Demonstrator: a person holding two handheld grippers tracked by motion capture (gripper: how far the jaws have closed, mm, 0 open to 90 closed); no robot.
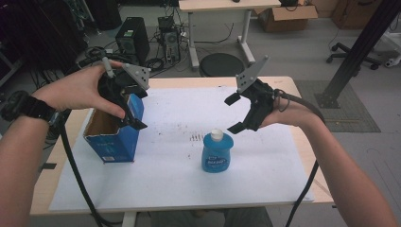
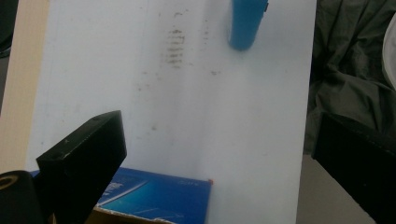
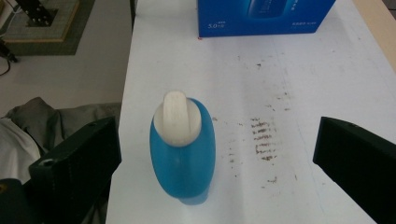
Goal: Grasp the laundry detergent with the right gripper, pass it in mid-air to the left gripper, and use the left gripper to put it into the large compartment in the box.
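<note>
A blue carton [image 1: 116,137] with an open top stands on the left of the white sheet [image 1: 175,182]. My left gripper [image 1: 137,108] hangs open at the carton's upper right corner, one jaw over the opening and one just outside the wall. In the left gripper view the carton's rim [image 2: 159,196] lies below the wide-apart jaws of the left gripper [image 2: 215,140]. A blue bottle [image 1: 217,152] with a white cap stands upright mid-sheet. My right gripper [image 1: 233,114] is open just behind and above it. In the right gripper view the bottle [image 3: 183,149] stands between the spread jaws of the right gripper [image 3: 217,144], with the carton [image 3: 261,16] beyond.
Brown smudges [image 1: 196,137] mark the sheet beside the bottle. The wooden table [image 1: 302,97] ends close on the right. Beyond it, on the floor, are computer towers [image 1: 133,40], another desk [image 1: 222,5], a round black base [image 1: 222,64] and a black slanted post [image 1: 359,52].
</note>
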